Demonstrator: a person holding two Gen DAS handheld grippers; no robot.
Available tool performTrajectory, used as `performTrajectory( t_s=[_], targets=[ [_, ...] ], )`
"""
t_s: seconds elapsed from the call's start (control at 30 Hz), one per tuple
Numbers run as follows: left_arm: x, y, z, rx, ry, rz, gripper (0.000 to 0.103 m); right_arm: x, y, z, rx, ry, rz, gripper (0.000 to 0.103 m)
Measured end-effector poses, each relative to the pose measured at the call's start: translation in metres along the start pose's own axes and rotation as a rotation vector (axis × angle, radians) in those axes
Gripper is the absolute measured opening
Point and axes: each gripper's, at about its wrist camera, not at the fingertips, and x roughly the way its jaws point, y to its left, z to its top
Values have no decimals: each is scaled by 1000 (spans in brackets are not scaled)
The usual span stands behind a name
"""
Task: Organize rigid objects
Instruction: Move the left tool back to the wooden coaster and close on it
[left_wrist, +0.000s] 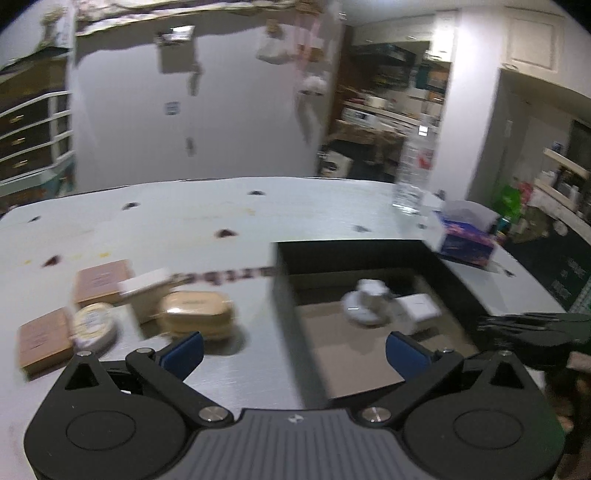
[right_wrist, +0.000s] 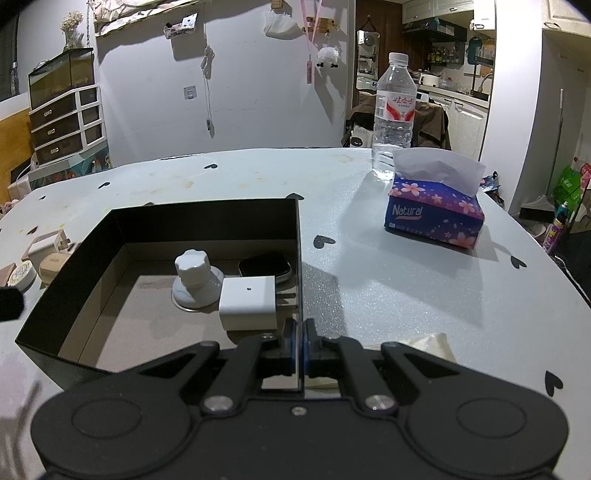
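Observation:
A black open box (right_wrist: 207, 221) stands on the white table; my right gripper (right_wrist: 298, 339) is shut on its right wall. Inside lie a white knob on a round base (right_wrist: 194, 282), a white charger cube (right_wrist: 248, 302) and a black oval case (right_wrist: 266, 266). The box also shows in the left wrist view (left_wrist: 284, 284). My left gripper (left_wrist: 293, 350) is open and empty, above the table at the box's left wall. To its left lie a tan oval case (left_wrist: 197, 312), a round tin (left_wrist: 94, 325), two brown flat boxes (left_wrist: 101, 280) (left_wrist: 42, 343) and a white box (left_wrist: 146, 286).
A tissue box (right_wrist: 434, 216) and a water bottle (right_wrist: 393, 118) stand at the table's back right. A folded paper (right_wrist: 432, 345) lies by my right gripper. The table (right_wrist: 406, 288) drops off at the right.

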Motion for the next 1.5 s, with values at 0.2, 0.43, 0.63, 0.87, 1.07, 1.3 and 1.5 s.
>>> performTrajectory(
  t_s=[0.2, 0.43, 0.63, 0.87, 1.07, 1.3, 1.5],
  targets=[
    [-8, 49, -12, -94, -10, 109, 103, 0, 0, 0, 0, 0, -2, 4],
    [-10, 106, -27, -208, 2, 266, 103, 0, 0, 0, 0, 0, -2, 4],
    [-6, 141, -36, -271, -3, 438, 103, 0, 0, 0, 0, -1, -1, 5],
    [20, 166, -35, -326, 38, 516, 103, 0, -1, 0, 0, 1, -1, 5],
    [38, 169, -28, -357, 48, 518, 103, 0, -1, 0, 0, 0, -1, 5],
    [51, 173, -21, -371, 28, 570, 103, 0, -1, 0, 0, 0, -1, 5],
    [47, 187, -26, -364, 10, 606, 100, 0, -1, 0, 1, 0, -1, 5]
  ],
)
